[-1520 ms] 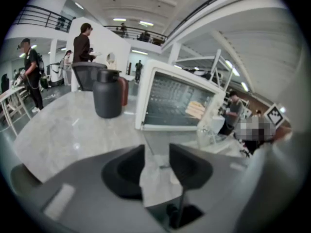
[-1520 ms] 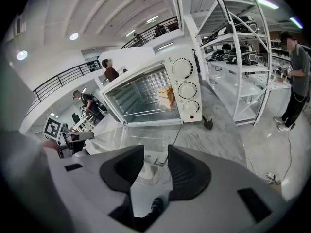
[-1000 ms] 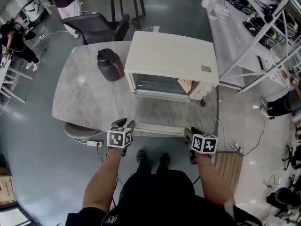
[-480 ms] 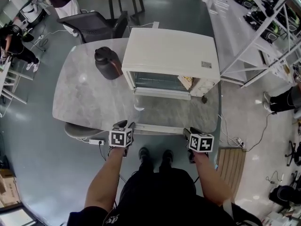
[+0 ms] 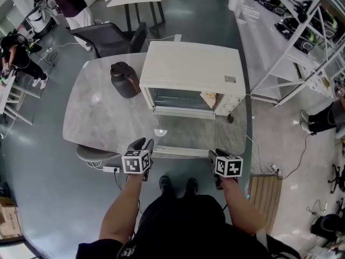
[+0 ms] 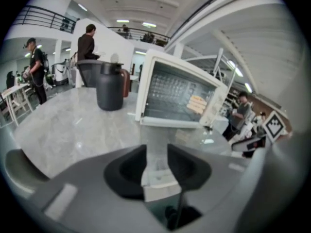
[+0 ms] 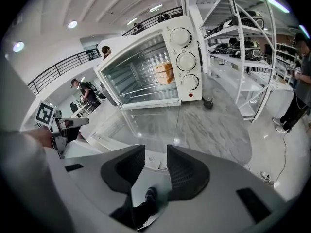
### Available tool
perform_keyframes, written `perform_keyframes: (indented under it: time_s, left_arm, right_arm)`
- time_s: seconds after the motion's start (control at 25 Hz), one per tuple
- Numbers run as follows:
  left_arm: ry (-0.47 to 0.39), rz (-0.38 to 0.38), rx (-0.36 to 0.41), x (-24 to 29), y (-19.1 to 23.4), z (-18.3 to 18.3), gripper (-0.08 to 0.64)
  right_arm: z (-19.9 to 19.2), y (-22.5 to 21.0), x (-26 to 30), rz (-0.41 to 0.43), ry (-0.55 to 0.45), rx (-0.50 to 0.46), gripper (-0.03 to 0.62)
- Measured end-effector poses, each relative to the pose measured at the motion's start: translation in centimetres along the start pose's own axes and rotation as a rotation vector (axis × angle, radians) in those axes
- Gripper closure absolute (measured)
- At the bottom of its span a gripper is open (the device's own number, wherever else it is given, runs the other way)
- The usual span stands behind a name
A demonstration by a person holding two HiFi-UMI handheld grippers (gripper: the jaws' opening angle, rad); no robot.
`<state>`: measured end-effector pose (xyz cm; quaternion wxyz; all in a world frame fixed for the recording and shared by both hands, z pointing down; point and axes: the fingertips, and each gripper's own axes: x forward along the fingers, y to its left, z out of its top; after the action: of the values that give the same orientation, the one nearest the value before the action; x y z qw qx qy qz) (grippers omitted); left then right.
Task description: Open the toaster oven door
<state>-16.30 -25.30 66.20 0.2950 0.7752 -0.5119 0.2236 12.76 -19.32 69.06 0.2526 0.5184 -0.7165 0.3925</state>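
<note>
The toaster oven (image 5: 191, 72) is sitting at 12 o'clock on the worktop (image 5: 97, 117), its glass door (image 5: 183, 151) lying open, almost see-through. At 6 o'clock, the left claw (image 5: 144, 143) and right claw (image 5: 214, 156) are closing, still apart, gripping nothing.

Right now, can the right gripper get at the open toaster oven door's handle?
Probably yes: the handle lies right before the right gripper with a clear path; its jaws are closing, nothing gripped between them.

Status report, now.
Left gripper, right gripper: open, jaws closing, nothing gripped. Oven door looks already down flat, near edge ahead of them. Path clear; jug beside oven.
</note>
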Motion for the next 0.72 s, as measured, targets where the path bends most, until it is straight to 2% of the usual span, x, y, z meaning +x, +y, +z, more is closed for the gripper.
perform_keyframes:
  time_s: [0.08,0.16,0.2,0.48,0.72]
  left_arm:
    - [-0.04,0.005,0.019,-0.9,-0.7,1.2,0.437]
    - [-0.081,0.018,0.073,-1.9,-1.6,2.4,0.516]
    - [-0.099,0.024,0.097,-2.4,-2.0,3.0,0.532]
    - [-0.222,0.043,0.132,-5.5,-4.9,7.5,0.543]
    - [-0.32,0.052,0.118,-7.7,-7.1,10.6,0.548]
  right_arm:
    - [0.6,0.1,-0.5,0.011,-0.021,-0.009,0.466]
    - [1.5,0.3,-1.0,0.026,-0.044,-0.021,0.471]
    - [2.0,0.4,-1.3,0.035,-0.057,-0.027,0.474]
    - [6.3,1.3,-4.2,0.093,-0.179,-0.07,0.523]
    - [9.9,1.8,-6.9,0.152,-0.284,-0.137,0.571]
